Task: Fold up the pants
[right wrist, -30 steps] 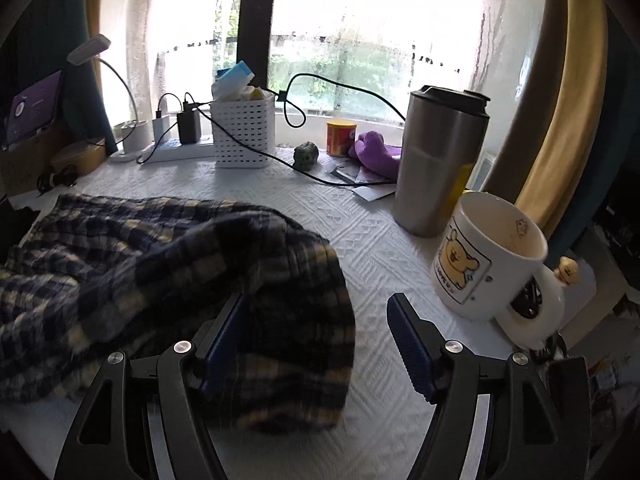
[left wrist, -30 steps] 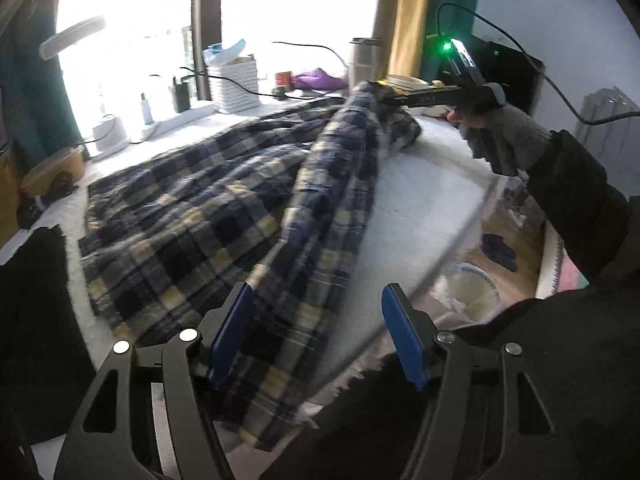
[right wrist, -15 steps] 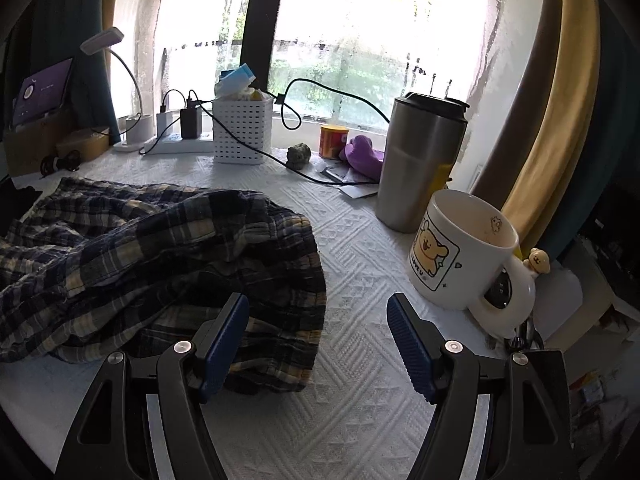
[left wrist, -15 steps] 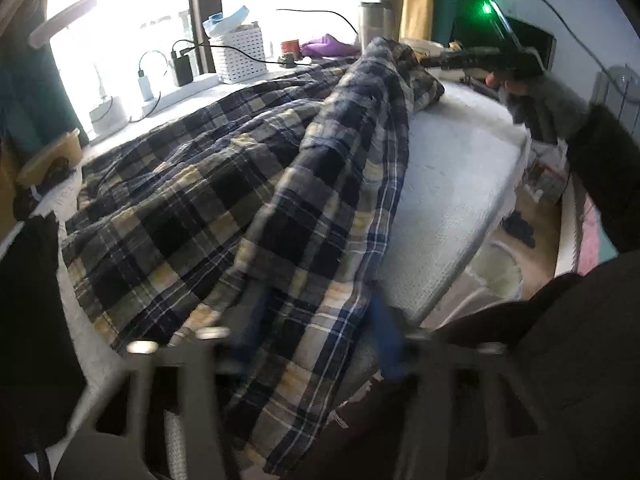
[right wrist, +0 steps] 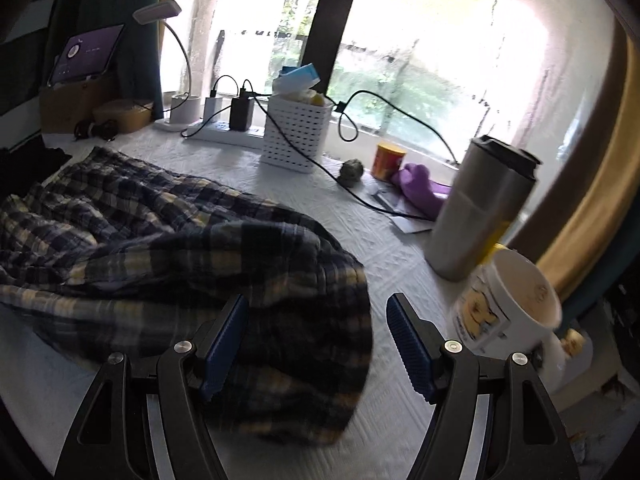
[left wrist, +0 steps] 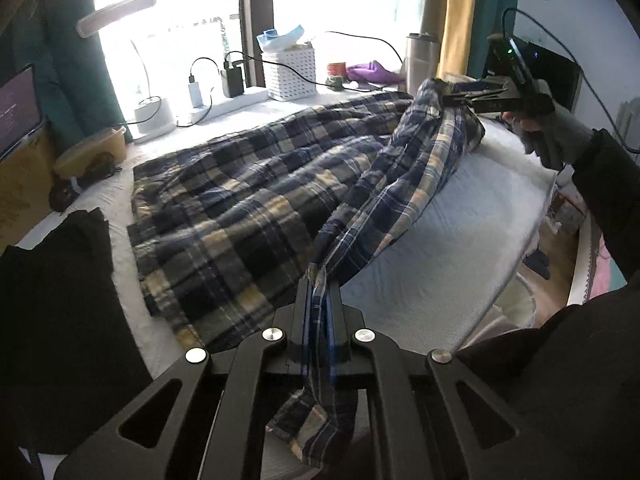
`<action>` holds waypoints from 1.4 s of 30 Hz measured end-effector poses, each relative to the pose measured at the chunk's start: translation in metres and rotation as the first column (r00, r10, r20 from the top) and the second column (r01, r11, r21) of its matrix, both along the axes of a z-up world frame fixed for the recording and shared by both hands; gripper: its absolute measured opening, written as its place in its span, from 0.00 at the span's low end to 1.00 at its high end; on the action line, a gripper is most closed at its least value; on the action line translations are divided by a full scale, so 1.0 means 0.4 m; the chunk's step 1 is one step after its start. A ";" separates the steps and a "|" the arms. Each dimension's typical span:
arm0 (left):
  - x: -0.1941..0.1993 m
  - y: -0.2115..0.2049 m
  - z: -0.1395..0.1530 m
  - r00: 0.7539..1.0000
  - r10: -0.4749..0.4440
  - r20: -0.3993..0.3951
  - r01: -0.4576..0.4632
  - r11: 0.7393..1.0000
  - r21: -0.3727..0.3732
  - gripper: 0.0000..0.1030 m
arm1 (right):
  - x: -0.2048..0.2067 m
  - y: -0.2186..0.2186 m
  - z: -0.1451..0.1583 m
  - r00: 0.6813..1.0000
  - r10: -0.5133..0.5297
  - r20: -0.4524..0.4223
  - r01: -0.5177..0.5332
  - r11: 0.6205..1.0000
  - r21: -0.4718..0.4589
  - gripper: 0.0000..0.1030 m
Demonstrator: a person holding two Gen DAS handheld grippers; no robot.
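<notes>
left gripper [left wrist: 318,288] pinching soft plaid pants [left wrist: 240,208] | right gripper [right wrist: 316,336] jaws apart

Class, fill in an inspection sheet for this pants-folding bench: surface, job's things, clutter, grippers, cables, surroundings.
Surface: white textured cover.
Job's things: plaid pants spread out, one edge lifted.
Clutter: steel tumbler, bear mug, white basket, purple cloth, black garment.
Grippers: left gripper shut on pants edge; right gripper open, over the fabric.
Cables: black cord across cover; chargers in power strip.
Surroundings: bright window, desk lamp, curtains.
</notes>
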State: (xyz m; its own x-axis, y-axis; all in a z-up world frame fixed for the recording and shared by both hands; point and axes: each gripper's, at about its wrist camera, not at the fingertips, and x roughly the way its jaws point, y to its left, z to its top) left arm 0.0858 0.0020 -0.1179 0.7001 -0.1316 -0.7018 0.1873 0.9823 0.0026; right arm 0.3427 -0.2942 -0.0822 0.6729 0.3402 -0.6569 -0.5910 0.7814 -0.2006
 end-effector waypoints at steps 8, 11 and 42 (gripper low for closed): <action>0.012 0.024 -0.054 0.998 0.037 -0.043 -0.037 0.999 0.010 0.10 | -0.010 0.047 -0.027 0.996 0.064 -0.061 -0.065 0.998 -0.005 0.13; 0.011 0.022 -0.072 0.996 0.081 -0.037 -0.078 0.994 0.070 0.52 | -0.041 0.034 0.000 0.999 0.046 -0.018 -0.046 0.999 0.016 0.08; -0.183 0.008 0.324 0.929 0.049 0.367 -0.070 0.997 0.043 0.03 | -0.393 -0.179 0.227 0.956 -0.141 0.257 0.022 0.908 0.418 0.06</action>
